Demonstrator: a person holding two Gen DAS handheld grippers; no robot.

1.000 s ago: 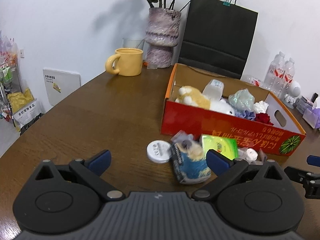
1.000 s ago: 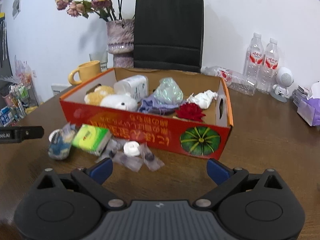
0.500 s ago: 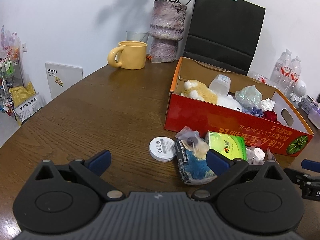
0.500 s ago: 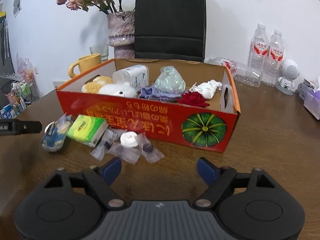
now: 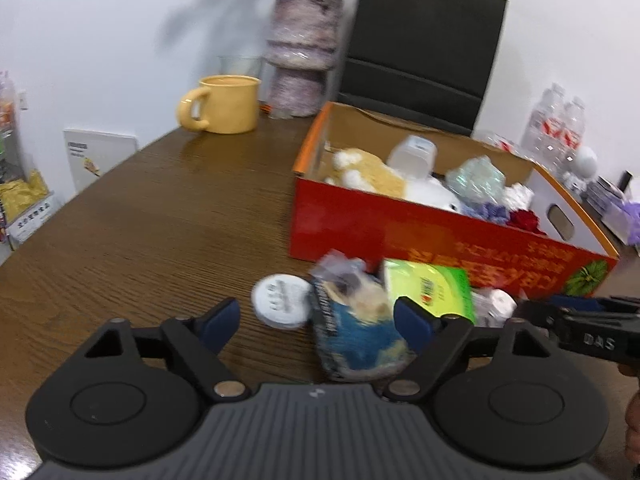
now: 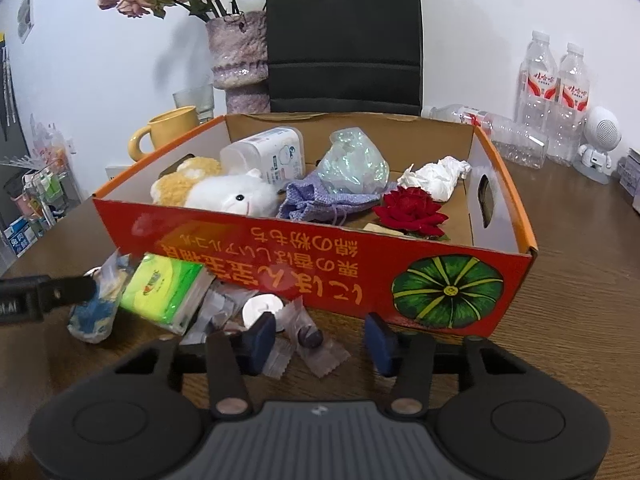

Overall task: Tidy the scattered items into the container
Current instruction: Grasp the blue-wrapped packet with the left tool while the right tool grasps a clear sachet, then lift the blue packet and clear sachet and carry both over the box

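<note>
An open red cardboard box (image 6: 256, 252) sits on the brown wooden tabletop (image 5: 152, 220). Before its front wall lie a white round disc (image 5: 282, 306), a blue snack packet (image 5: 356, 336), a green tissue pack (image 6: 168, 292) and clear-wrapped candies (image 6: 316, 340). Behind the box stand a yellow mug (image 5: 226, 104) and a mottled purple vase (image 5: 302, 52).

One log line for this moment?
left gripper: closing over blue snack packet, no contact | right gripper: closing over clear-wrapped candy | orange cardboard box: part filled

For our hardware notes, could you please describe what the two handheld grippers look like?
Both match: the left gripper and right gripper have black linkage arms with silver pivot pins, round black discs either side, a ribbed grey body and dark blue finger pads. White lettering marks the right gripper's side.
</note>
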